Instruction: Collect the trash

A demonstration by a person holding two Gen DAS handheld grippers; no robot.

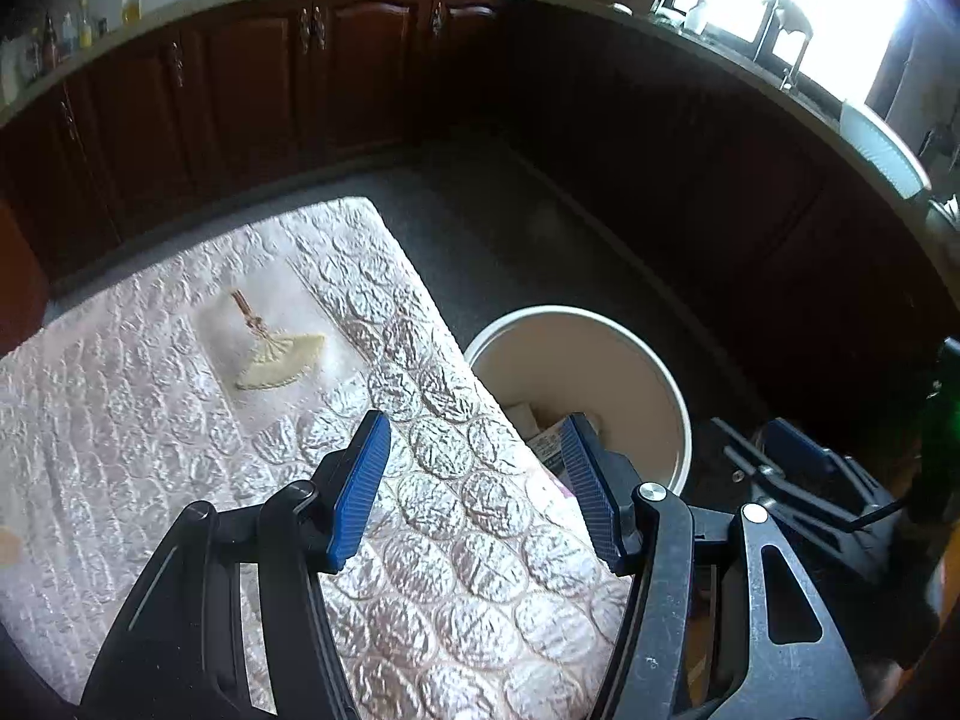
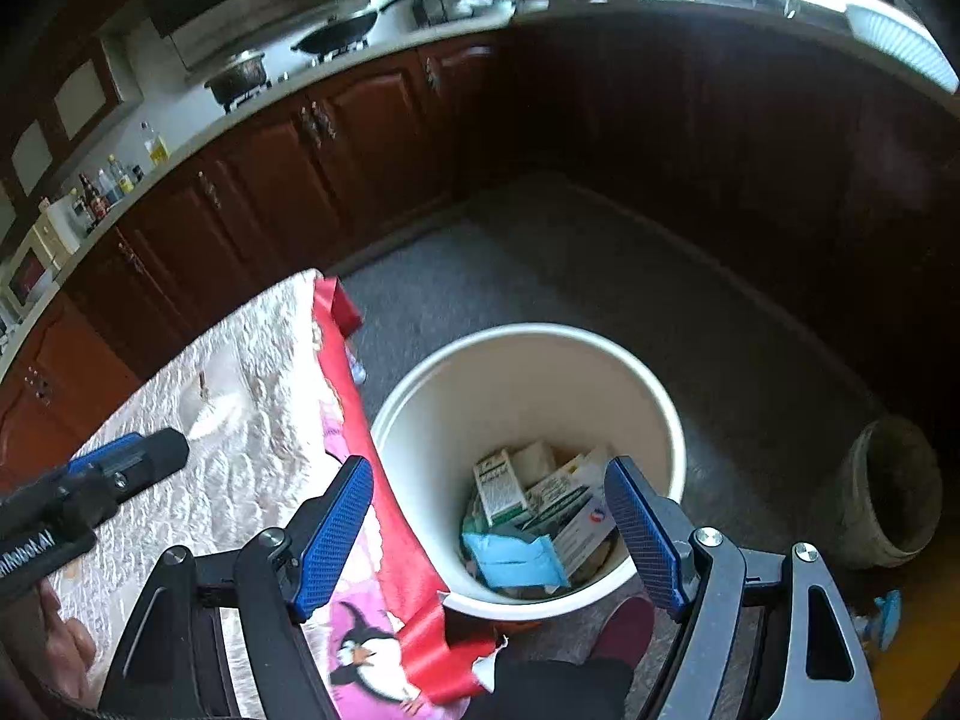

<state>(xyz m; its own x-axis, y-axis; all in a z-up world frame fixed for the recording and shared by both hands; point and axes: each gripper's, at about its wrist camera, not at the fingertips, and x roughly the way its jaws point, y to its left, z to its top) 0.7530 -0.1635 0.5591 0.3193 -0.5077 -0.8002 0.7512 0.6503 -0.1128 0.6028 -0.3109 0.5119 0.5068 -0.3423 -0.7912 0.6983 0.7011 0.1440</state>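
Observation:
A white trash bin (image 2: pixel 510 396) stands on the floor beside the table corner. Inside lie several flattened cartons (image 2: pixel 501 486) and a blue packet (image 2: pixel 516 558). My right gripper (image 2: pixel 487 468) hovers above the bin's mouth, open, with nothing between its blue pads. My left gripper (image 1: pixel 474 426) is open and empty over the table's quilted pink cloth (image 1: pixel 150 420), near the corner next to the bin (image 1: pixel 570 354). Each gripper shows in the other's view: the left gripper (image 2: pixel 144 450) over the cloth, the right gripper (image 1: pixel 780 450) beyond the bin.
A red cloth with a penguin print (image 2: pixel 384 540) hangs off the table edge against the bin. A grey pot (image 2: pixel 894 492) sits on the floor to the right. A person's maroon slipper (image 2: pixel 624 630) is near the bin. Dark wood cabinets (image 2: pixel 360 138) line the far side.

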